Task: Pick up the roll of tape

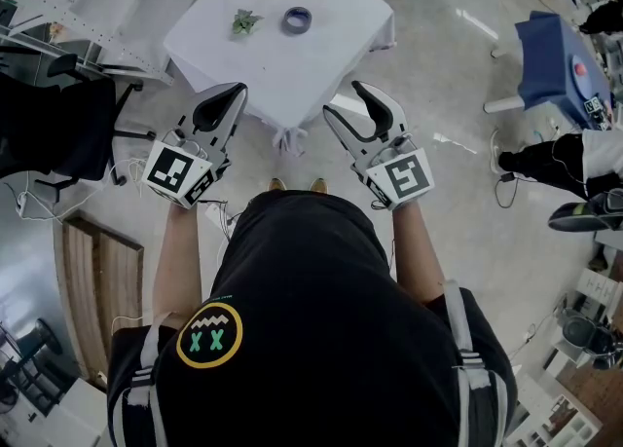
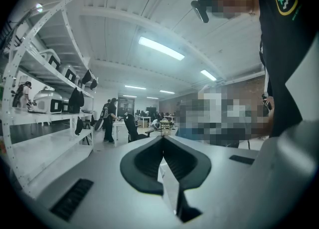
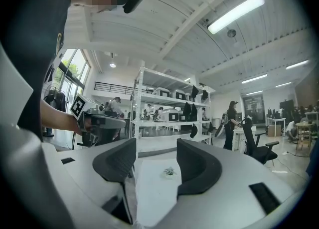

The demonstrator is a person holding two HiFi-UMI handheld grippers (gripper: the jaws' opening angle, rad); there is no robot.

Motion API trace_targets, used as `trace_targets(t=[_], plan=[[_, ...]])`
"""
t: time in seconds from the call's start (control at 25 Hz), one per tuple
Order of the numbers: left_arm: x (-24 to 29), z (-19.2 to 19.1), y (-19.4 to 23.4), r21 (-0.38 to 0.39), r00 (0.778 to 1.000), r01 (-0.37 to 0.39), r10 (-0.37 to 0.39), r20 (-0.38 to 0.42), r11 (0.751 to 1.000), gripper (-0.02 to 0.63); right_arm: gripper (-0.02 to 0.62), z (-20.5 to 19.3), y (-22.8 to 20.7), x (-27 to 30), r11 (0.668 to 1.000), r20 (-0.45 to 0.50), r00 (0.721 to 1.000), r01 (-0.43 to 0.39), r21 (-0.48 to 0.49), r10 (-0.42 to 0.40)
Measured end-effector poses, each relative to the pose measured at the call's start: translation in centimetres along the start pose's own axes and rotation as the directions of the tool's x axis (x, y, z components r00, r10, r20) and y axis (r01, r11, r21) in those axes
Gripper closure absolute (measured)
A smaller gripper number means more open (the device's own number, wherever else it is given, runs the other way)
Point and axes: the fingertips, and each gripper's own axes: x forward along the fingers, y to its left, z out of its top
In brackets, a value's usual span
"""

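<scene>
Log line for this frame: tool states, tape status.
phase: pre-reach | left tool: shut, empty | right tool: open, empty | tape roll: on white table, untouched | tools: both short of table

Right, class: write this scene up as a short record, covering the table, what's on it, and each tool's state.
table: white, square, ahead of the person
roll of tape: blue, flat on the table, untouched
green object: small, beside the tape
left tool: jaws together, empty
right tool: jaws apart, empty
</scene>
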Motion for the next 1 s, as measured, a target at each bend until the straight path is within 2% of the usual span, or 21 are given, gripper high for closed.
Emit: trace_targets(t=[0.2, 0.44, 0.52, 0.76, 0.92, 1.0], plan=[[0.0, 0.1, -0.1, -0.004, 1.000, 0.000, 0.000, 0.003, 1.000, 0.589, 0.229, -0.3, 0.2, 0.0, 1.000, -0.025, 1.000, -0.017, -0.017, 0.017], [0.2, 0.3, -0.5, 0.002, 1.000, -0.006, 0.006, 0.000, 1.000, 0.589, 0.039, -0.9, 0.1, 0.0, 0.999, -0.044, 0.999, -0.023, -0.025, 0.022], [0.2, 0.3, -0.6, 0.001, 1.000, -0.010, 0.010, 0.002, 1.000, 0.589, -0.002, -1.3, -0.1, -0.2, 1.000, -0.056, 0.998, -0.017, -0.019, 0.016], [0.4, 0.4, -1.1, 0.000, 1.000, -0.009, 0.009, -0.002, 1.000, 0.589, -0.003, -1.8, -0.6, -0.8, 1.000, -0.083, 0.996, -0.016, -0.014, 0.015], [0.3, 0.4, -1.5, 0.009, 1.000, -0.010, 0.010, -0.010, 1.000, 0.589, -0.003, -1.2, -0.6, -1.1, 1.000, -0.051, 0.999, -0.018, 0.005, 0.018], [0.4, 0.4, -2.0, 0.016, 1.000, -0.005, 0.005, -0.017, 1.000, 0.589, -0.003, -1.7, -0.7, -1.5, 1.000, -0.073, 0.997, -0.017, 0.009, 0.018]])
